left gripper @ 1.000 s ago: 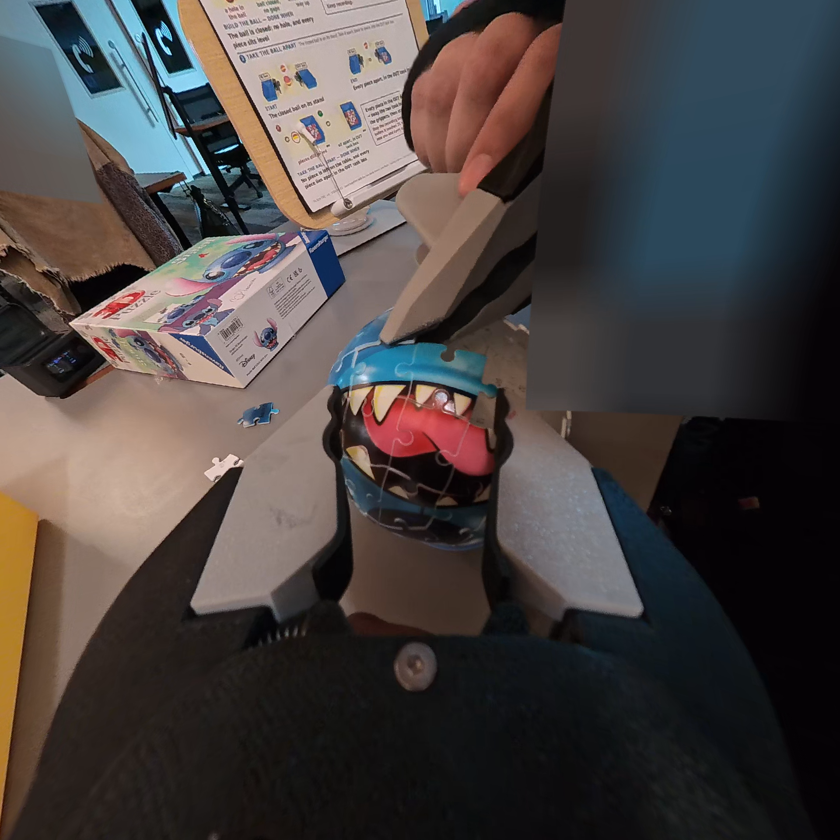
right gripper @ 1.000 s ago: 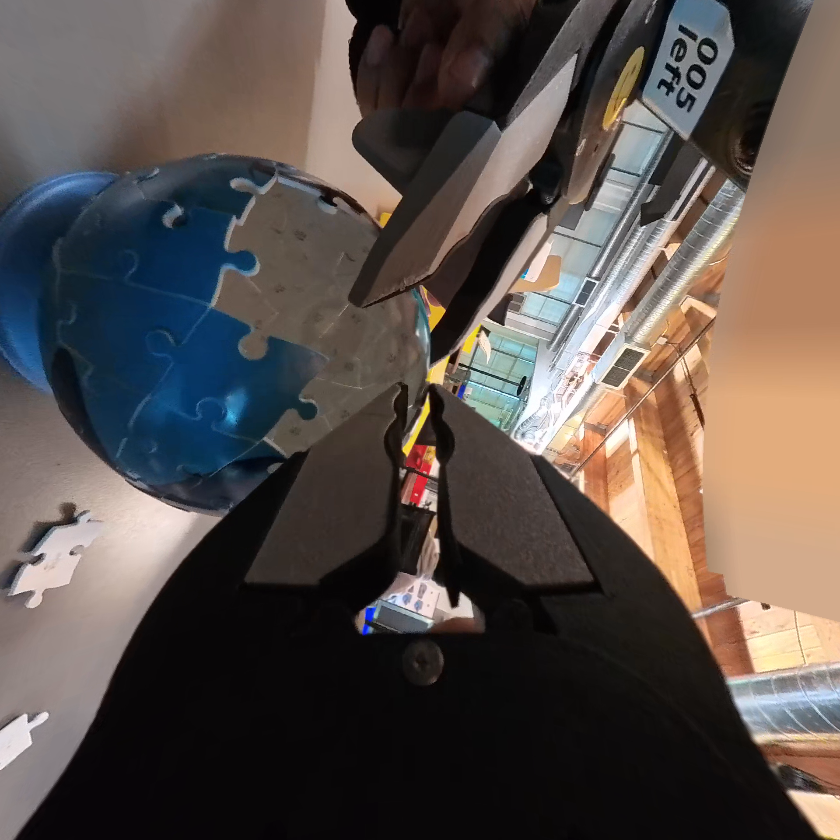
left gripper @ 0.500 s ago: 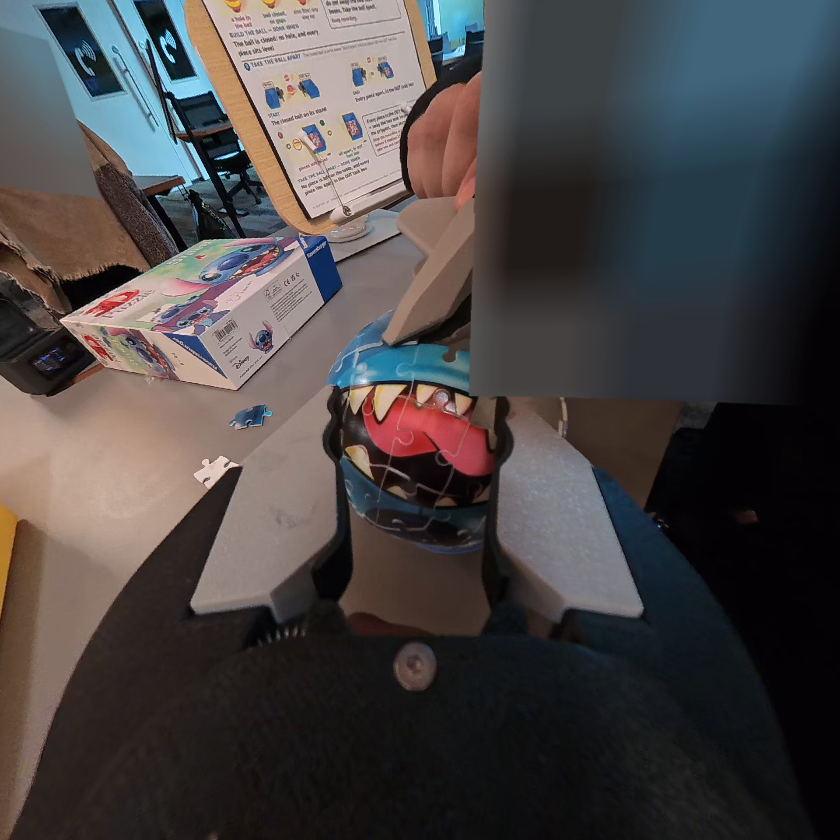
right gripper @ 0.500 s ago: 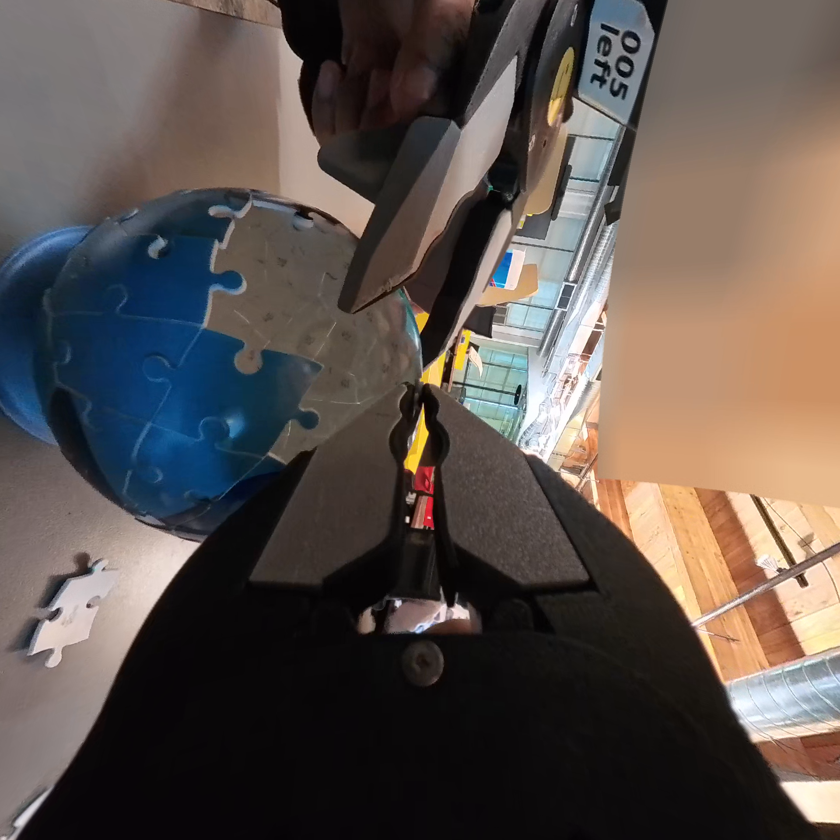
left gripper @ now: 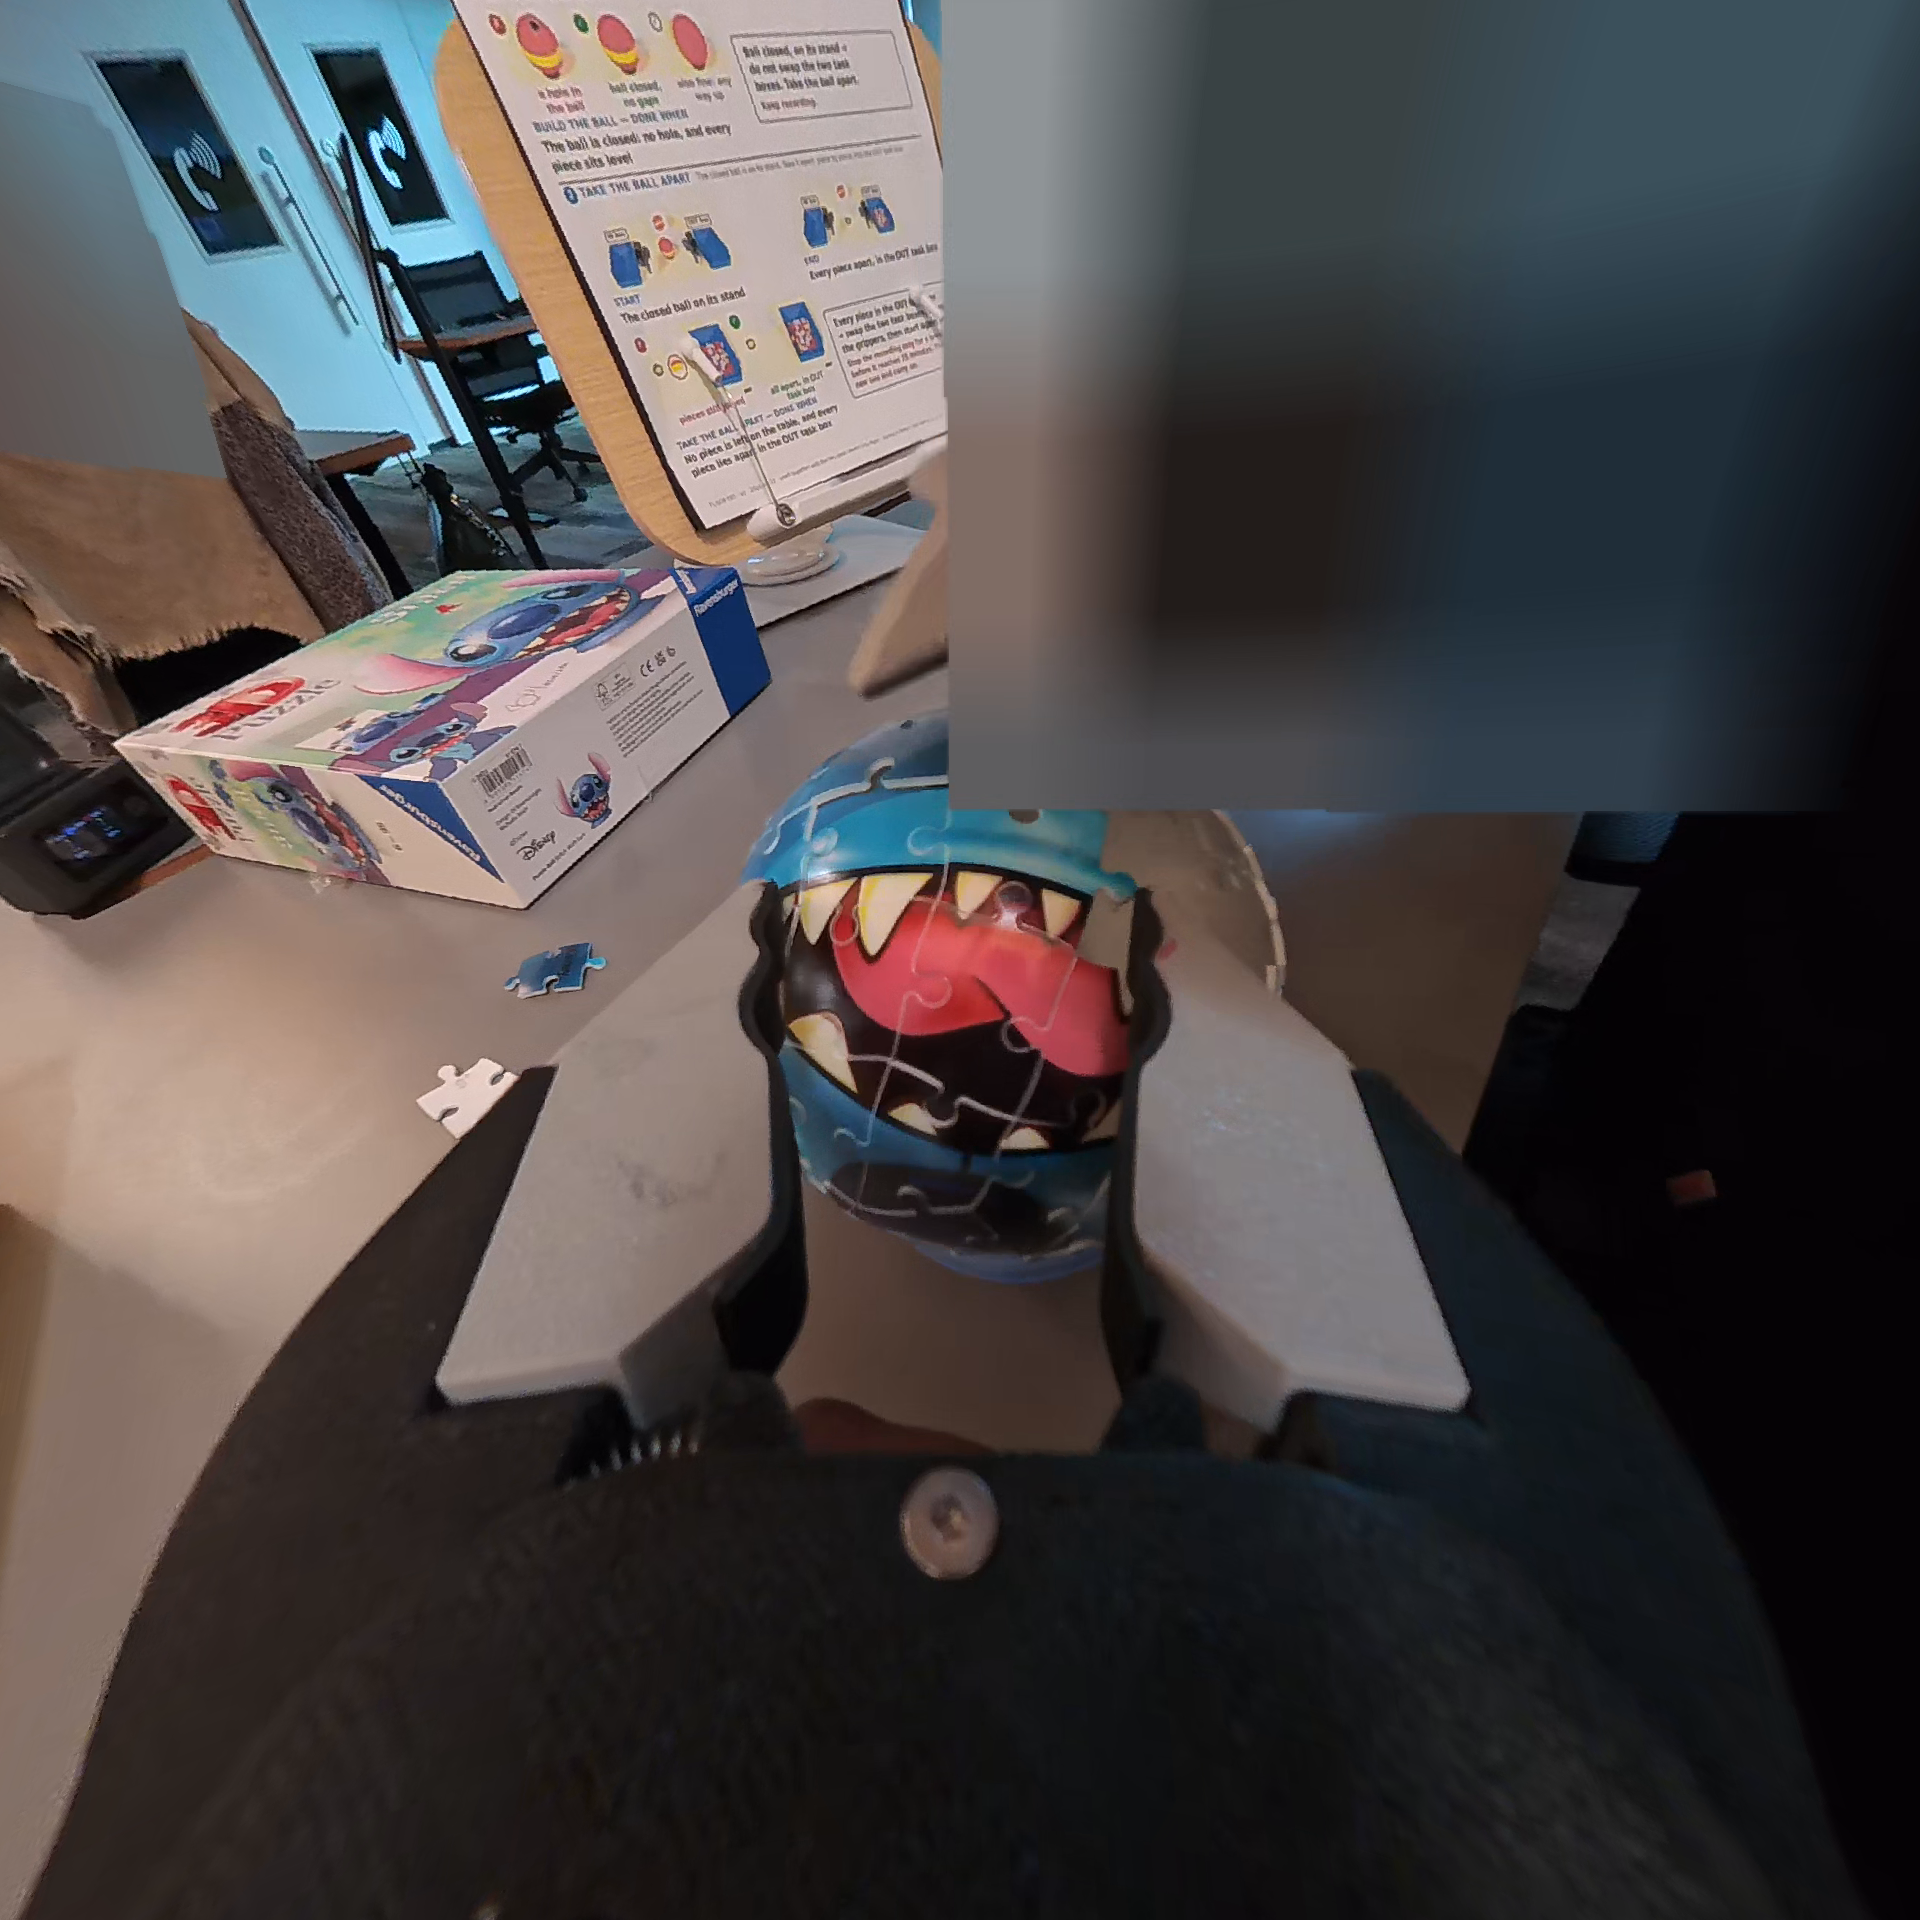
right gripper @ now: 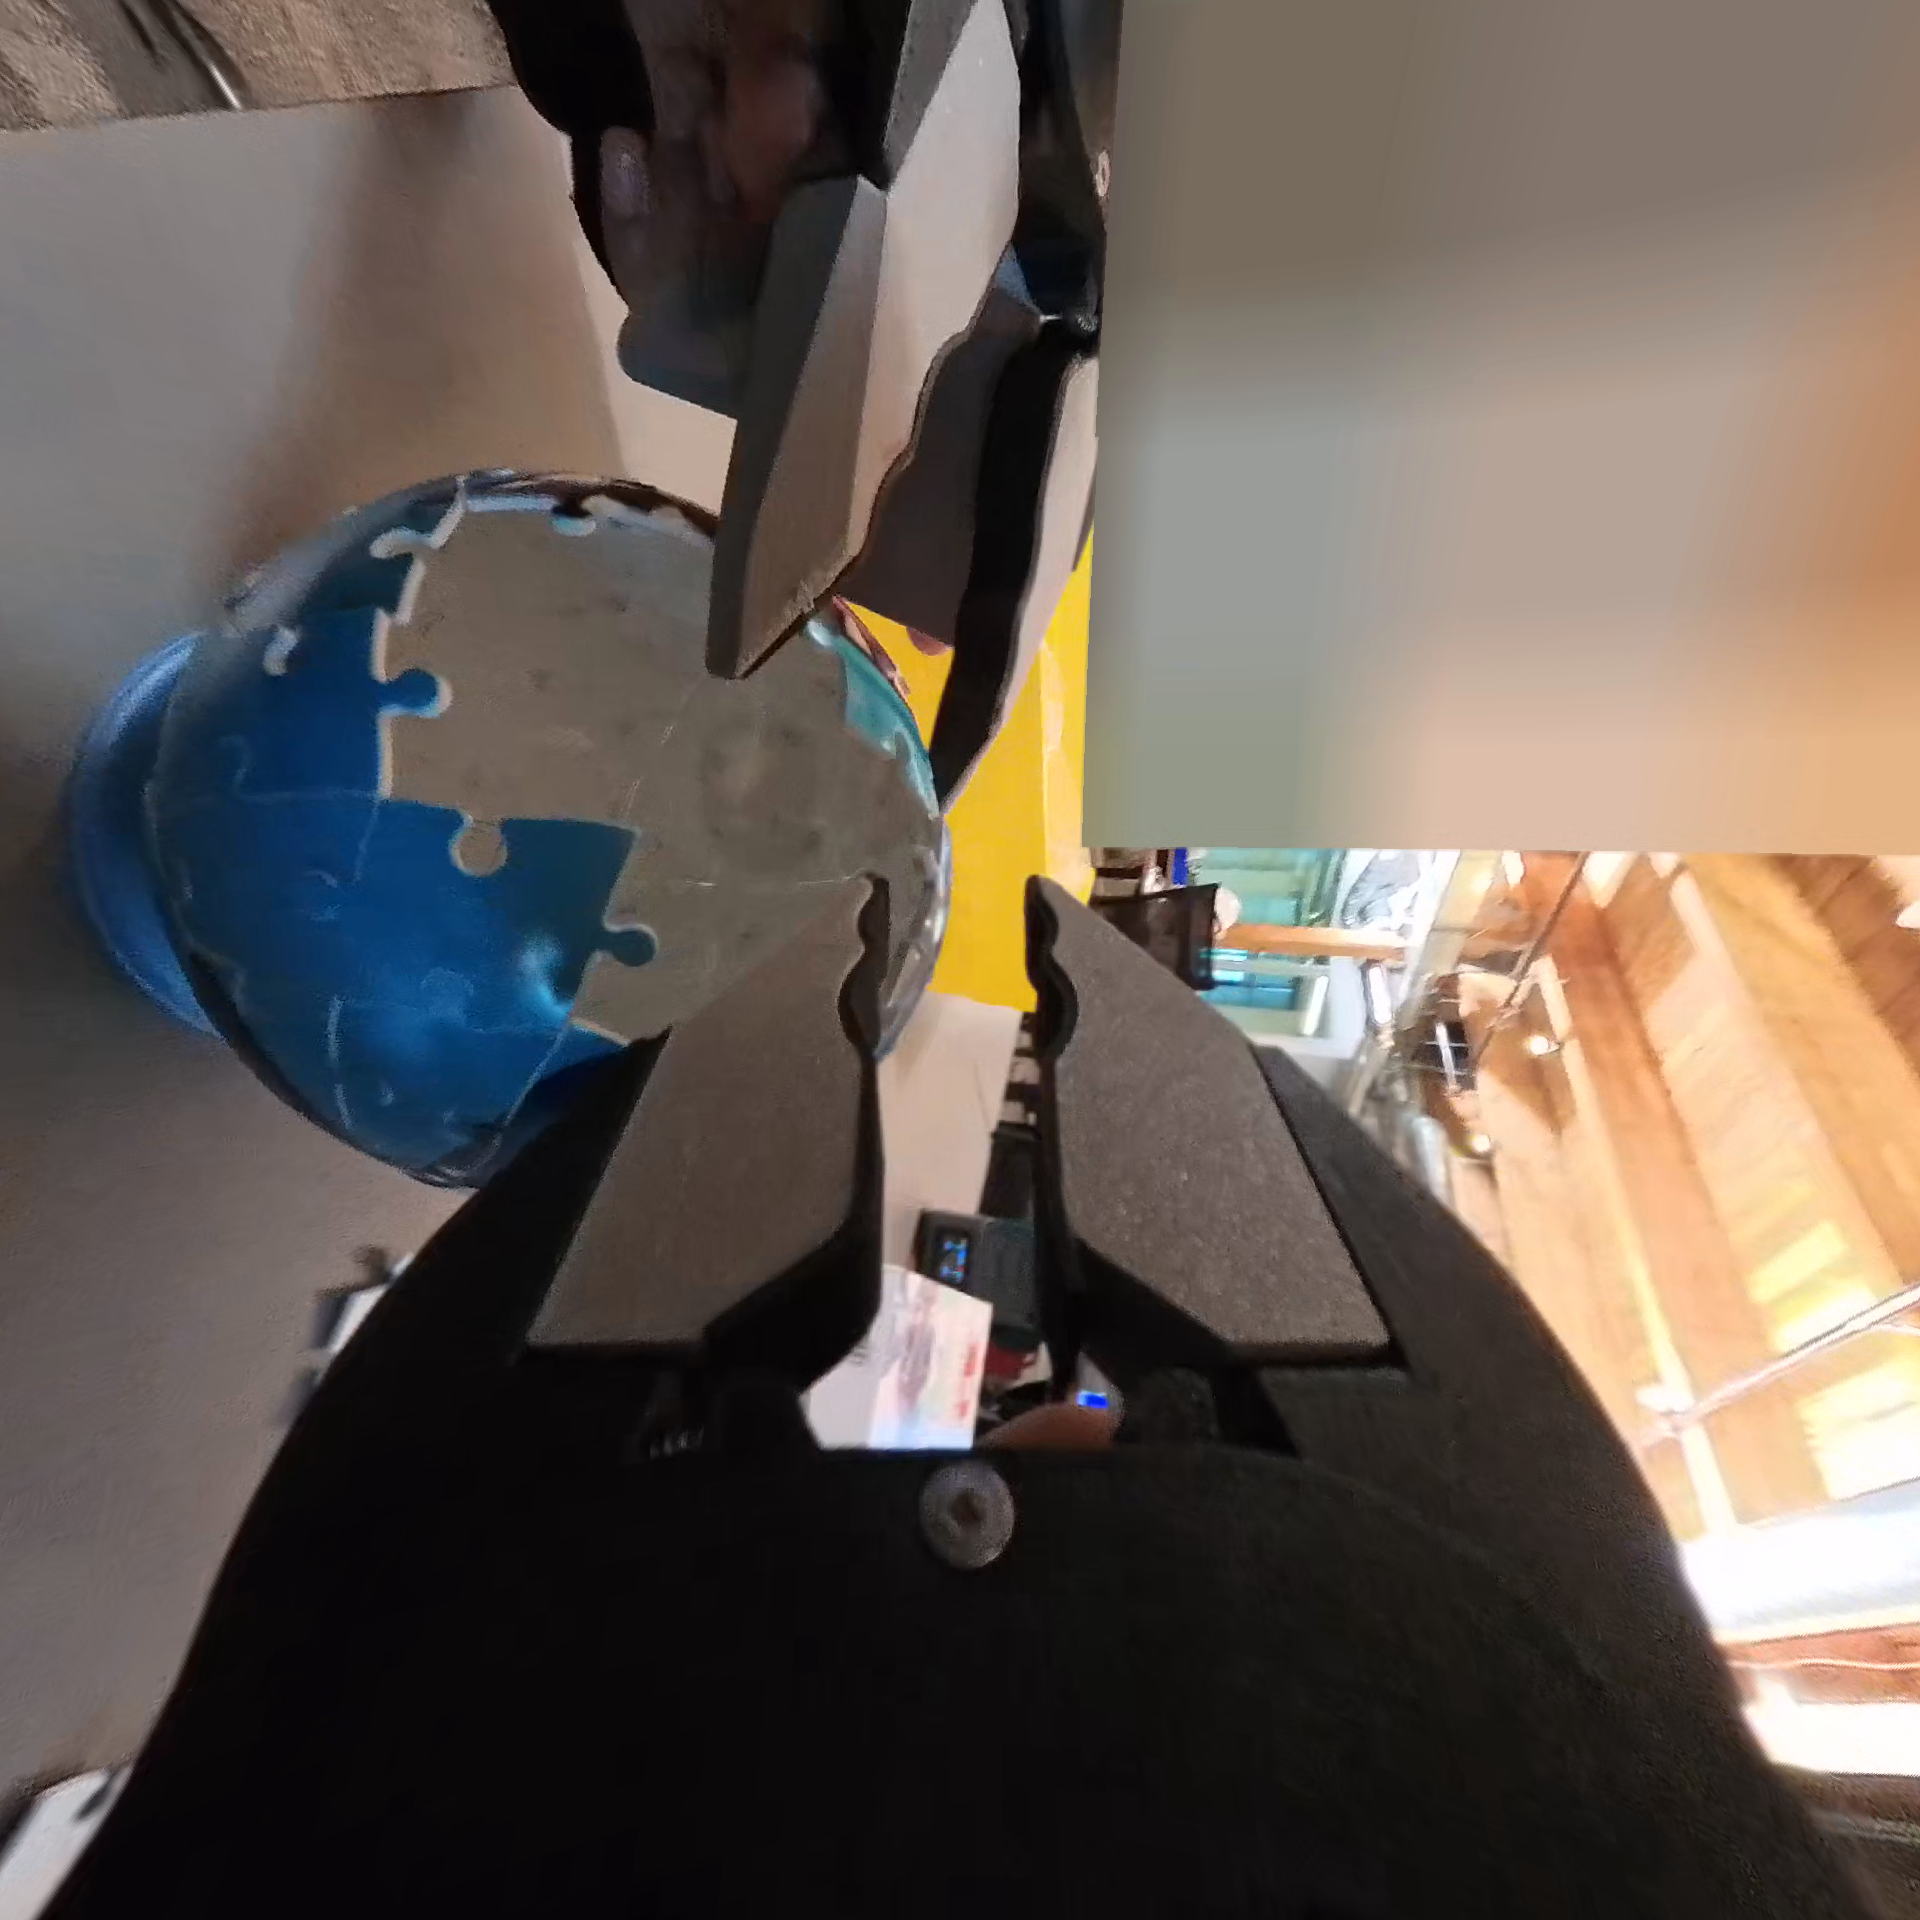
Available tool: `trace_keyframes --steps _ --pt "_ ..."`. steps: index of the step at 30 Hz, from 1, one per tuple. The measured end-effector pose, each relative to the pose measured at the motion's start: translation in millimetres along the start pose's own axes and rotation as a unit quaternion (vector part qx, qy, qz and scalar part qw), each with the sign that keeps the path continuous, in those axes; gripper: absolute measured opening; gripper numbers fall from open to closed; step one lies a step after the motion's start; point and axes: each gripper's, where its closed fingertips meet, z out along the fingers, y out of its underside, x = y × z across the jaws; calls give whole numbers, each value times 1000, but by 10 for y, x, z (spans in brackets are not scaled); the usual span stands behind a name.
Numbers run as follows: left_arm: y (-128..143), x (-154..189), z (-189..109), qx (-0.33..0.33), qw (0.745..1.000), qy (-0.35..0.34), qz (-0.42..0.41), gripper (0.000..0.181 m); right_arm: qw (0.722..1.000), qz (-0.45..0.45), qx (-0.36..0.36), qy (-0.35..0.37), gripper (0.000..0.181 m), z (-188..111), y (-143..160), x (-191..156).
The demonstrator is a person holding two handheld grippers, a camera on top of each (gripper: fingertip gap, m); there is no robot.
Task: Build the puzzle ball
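The puzzle ball (left gripper: 956,1049), blue with a toothy red mouth, sits between the fingers of my left gripper (left gripper: 951,925), which is shut on its two sides. In the right wrist view the ball (right gripper: 343,904) rests on a blue stand (right gripper: 109,821), and a wide gap in its shell shows the grey inner side (right gripper: 675,769). The left gripper (right gripper: 831,540) reaches the ball's rim there. My right gripper (right gripper: 951,904) is open and empty, just beside the ball's edge. One of its grey fingers (left gripper: 899,634) shows above the ball in the left wrist view, mostly hidden by a blurred patch.
A puzzle box (left gripper: 447,738) lies on the grey table (left gripper: 208,1091) at the left. A blue loose piece (left gripper: 556,966) and a white one (left gripper: 468,1091) lie in front of it. An instruction board (left gripper: 717,260) stands behind. A yellow surface (right gripper: 997,790) shows past the ball. Only a small space, under 4 cm, lies between the two pairs of fingers.
My right gripper has lifted off the top of the ball, moved back and opened. My left gripper keeps its hold on the ball.
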Motion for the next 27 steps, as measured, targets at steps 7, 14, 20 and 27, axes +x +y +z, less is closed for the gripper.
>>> trace_keyframes --steps 7,14,20,27 --pt "2 -19 -5 0 1000 2 -2 64 1000 18 -4 -18 6 60 5 -43" --pt "-11 -7 -6 7 1000 8 -3 63 999 -22 33 -10 5 34 7 -50" --pt "-12 -5 -5 6 1000 7 1 63 997 -60 38 1 4 37 1 -45" --pt "-38 -7 16 7 1000 2 5 61 995 -99 9 12 5 54 36 -31"
